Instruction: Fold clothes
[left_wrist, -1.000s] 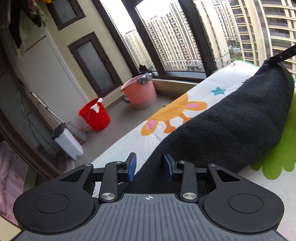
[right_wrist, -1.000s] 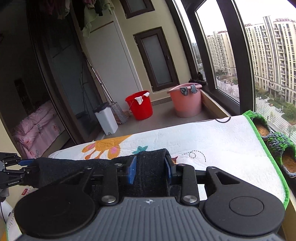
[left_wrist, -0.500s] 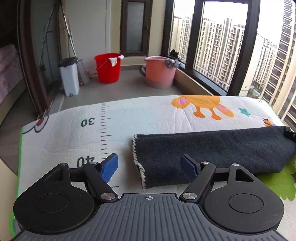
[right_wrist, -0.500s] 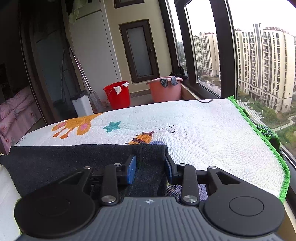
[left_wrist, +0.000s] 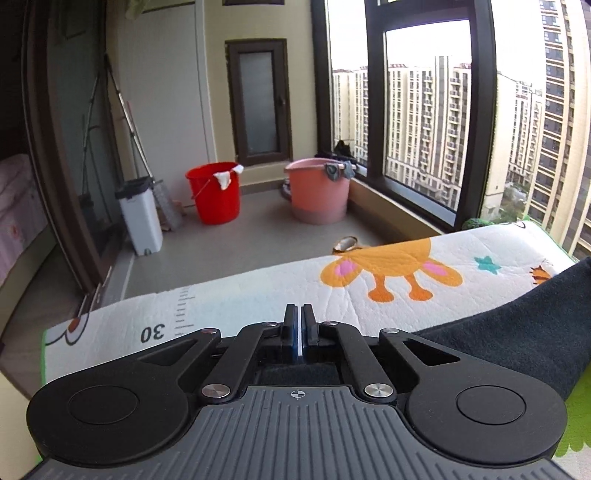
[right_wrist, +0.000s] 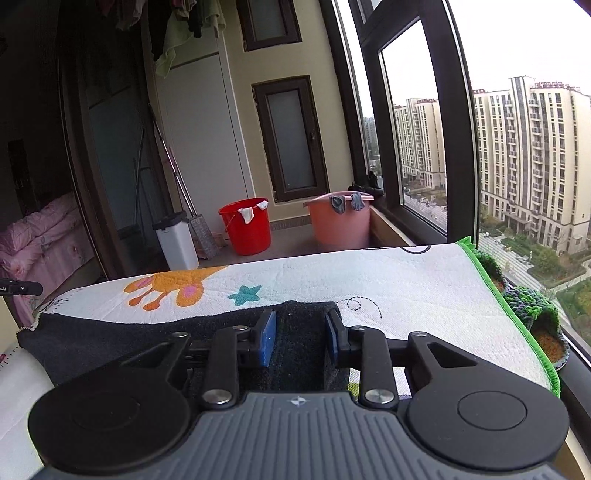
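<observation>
Half a second ago the left hand-held gripper (left_wrist: 297, 328) stood wide open around the end of the dark garment (left_wrist: 517, 332), which was laid out as a long folded strip. One second ago it was still clamped on that end, held up. Now its blue pads are pressed together, and no cloth can be seen between their tips. The garment's end has gone out of sight under the gripper body, and the rest runs off to the right. This probably means that one lengthwise fold is laid down and the left side has let go of it. A new grasp will be needed for the next fold.

The right hand-held gripper (right_wrist: 299, 338) grasps the other end: a bunch of the dark garment (right_wrist: 110, 343) fills the gap between its pads.

The garment lies along the near side of the bench (left_wrist: 258, 295), and in the right wrist view its end reaches almost to the left edge. The far half of the printed cover (right_wrist: 424, 288) is free, so there is room to carry an end across. Just beyond the green right edge lie knitted slippers (right_wrist: 532, 302). The red bucket (left_wrist: 216, 197) and the pink tub (left_wrist: 319, 195) stand on the floor, well apart from the far edge.
</observation>
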